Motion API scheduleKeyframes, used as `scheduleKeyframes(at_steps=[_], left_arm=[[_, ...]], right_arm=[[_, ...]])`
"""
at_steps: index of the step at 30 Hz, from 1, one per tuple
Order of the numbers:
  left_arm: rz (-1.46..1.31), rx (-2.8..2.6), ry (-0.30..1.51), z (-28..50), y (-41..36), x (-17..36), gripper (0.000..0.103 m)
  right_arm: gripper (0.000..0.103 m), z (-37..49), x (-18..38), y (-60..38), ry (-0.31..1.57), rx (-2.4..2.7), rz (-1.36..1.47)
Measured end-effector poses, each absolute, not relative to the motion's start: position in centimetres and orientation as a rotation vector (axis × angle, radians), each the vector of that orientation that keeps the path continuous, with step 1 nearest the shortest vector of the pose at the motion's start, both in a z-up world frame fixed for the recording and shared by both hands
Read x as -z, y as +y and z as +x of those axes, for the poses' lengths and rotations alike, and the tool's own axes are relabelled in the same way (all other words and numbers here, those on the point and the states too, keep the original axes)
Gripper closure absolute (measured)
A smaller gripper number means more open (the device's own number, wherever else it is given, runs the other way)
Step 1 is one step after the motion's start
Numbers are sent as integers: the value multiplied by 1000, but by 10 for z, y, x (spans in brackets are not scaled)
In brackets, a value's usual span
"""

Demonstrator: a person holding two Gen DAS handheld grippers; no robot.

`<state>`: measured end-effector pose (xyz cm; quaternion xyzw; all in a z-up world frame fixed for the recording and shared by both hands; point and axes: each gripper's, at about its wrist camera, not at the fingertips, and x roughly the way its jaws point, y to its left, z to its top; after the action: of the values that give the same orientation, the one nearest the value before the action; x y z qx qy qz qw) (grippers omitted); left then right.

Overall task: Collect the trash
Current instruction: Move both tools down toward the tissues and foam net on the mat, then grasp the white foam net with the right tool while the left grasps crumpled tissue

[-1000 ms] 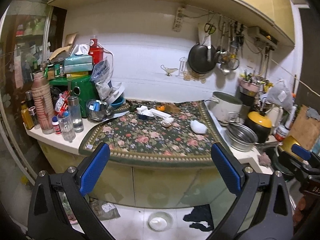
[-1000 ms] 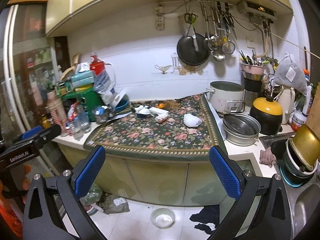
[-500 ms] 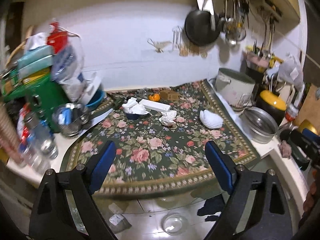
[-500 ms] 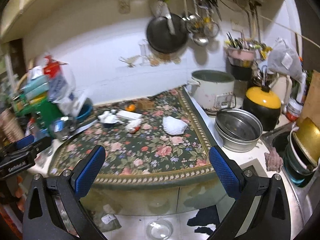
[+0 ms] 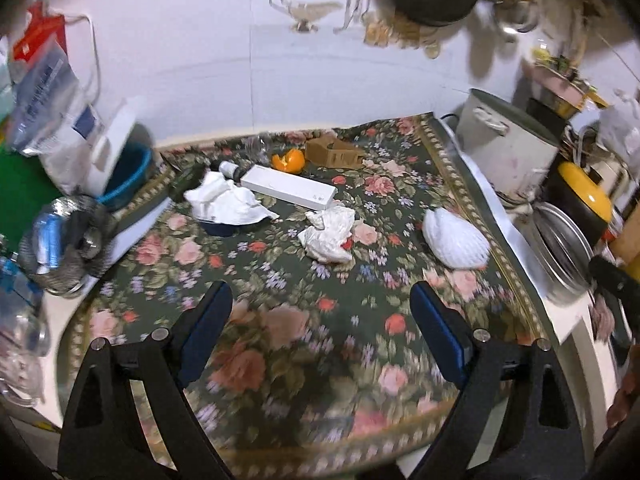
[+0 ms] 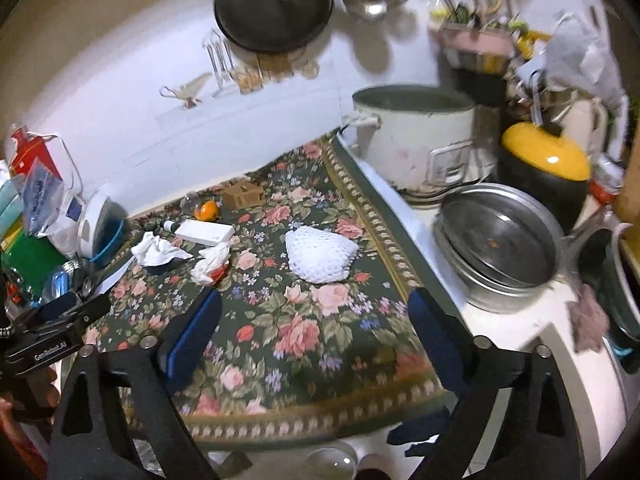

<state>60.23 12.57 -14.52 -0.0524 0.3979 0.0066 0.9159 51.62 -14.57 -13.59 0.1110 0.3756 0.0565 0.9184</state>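
Both views are smeared near the edges, so the clutter at the left and the utensils hanging on the wall are hard to make out. A dark bowl (image 5: pixel 218 227) is mostly hidden under a white tissue (image 5: pixel 224 202). The pan (image 6: pixel 272 4) is cut off at the top.

The trash lies on the floral cloth (image 5: pixel 280 320): that tissue, a second crumpled tissue (image 5: pixel 330 234) with a red scrap under it, a white foam net (image 5: pixel 454 236), an orange peel (image 5: pixel 288 159), a small carton (image 5: pixel 334 151) and a long white box (image 5: pixel 290 189).

The left gripper (image 5: pixel 320 304) tilts down over the cloth's near part, jaws wide apart, nothing between them. The right gripper (image 6: pixel 314 312) tilts down likewise, just short of the net; its jaws have just been closing a little yet stand wide, empty. The left gripper's body shows at the right view's left edge.
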Motion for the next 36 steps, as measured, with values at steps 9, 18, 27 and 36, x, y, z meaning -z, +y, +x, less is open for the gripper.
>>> scheduleKeyframes(at_steps=[9,18,27,36], left_arm=[[-190,-107,917,705,119,200,12],[-271,-158,978,753,121,250,28],[-312,-131,995,758,111,268,67],[-252,-144,929,722,100,233,76]], right_arm=[[34,623,202,-164,963,-230,247],[48,681,265,-173,1118,-343,351],[85,692,280,-159,1133,-461,363],[91,680,250,-156,1048,-513,294]])
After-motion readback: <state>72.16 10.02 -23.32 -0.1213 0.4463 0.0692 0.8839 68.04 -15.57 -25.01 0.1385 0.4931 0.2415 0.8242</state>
